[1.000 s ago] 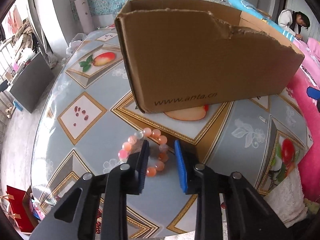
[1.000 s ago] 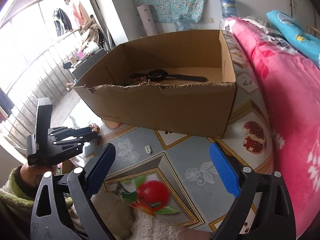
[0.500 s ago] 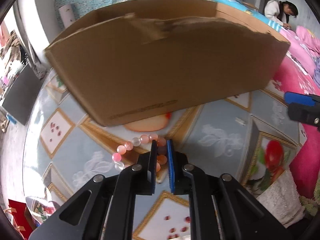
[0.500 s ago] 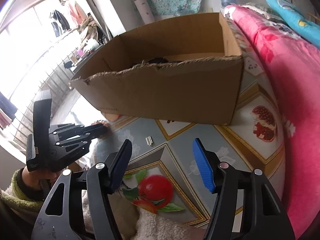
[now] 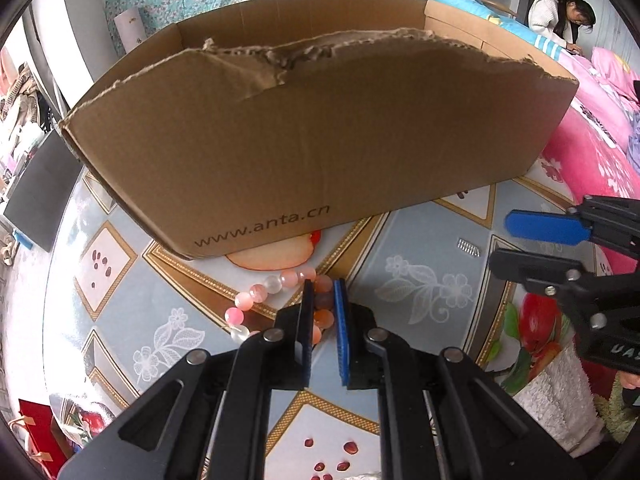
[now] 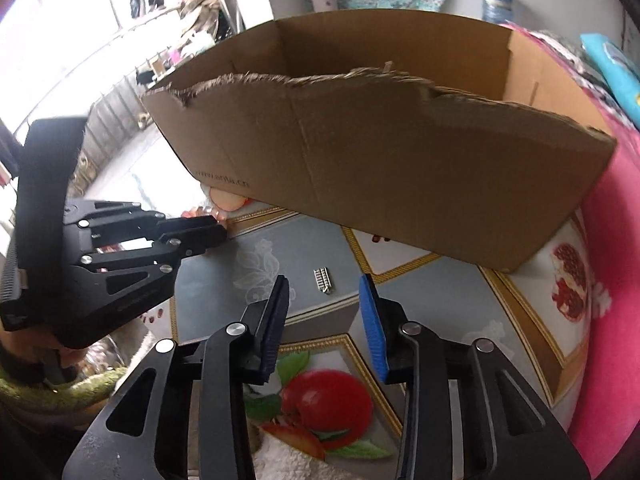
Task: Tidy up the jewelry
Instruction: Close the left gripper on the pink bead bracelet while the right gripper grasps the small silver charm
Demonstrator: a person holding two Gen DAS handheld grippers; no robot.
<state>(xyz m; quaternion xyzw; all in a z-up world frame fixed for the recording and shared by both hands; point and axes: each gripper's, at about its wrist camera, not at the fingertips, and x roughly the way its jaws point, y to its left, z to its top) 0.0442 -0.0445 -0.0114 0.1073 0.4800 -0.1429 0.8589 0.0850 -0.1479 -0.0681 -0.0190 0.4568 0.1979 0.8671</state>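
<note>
A bracelet [image 5: 256,300] of pink and orange beads lies on the patterned table in front of a torn cardboard box [image 5: 320,140]. My left gripper [image 5: 323,292] is shut on the bracelet's right side, with beads pinched between its pads. In the right wrist view the left gripper [image 6: 222,228] shows at the left, below the box [image 6: 400,168]. My right gripper [image 6: 324,282] hangs low over a small ridged silver piece [image 6: 323,280]. Its jaws are closing, the piece lies in the gap between the tips, and neither pad touches it. From the left wrist view the right gripper [image 5: 516,244] reaches in beside the silver piece [image 5: 468,247].
The table [image 5: 420,240] carries a grey cloth with fruit prints. Pink bedding [image 6: 616,280] borders its right side. A white towel [image 5: 552,392] lies at the near right edge. A person [image 5: 560,16] sits at the back right. The box's inside is hidden.
My left jaws came together on the bracelet and the view swung right along the box. My right gripper sank toward the silver piece and its jaws narrowed.
</note>
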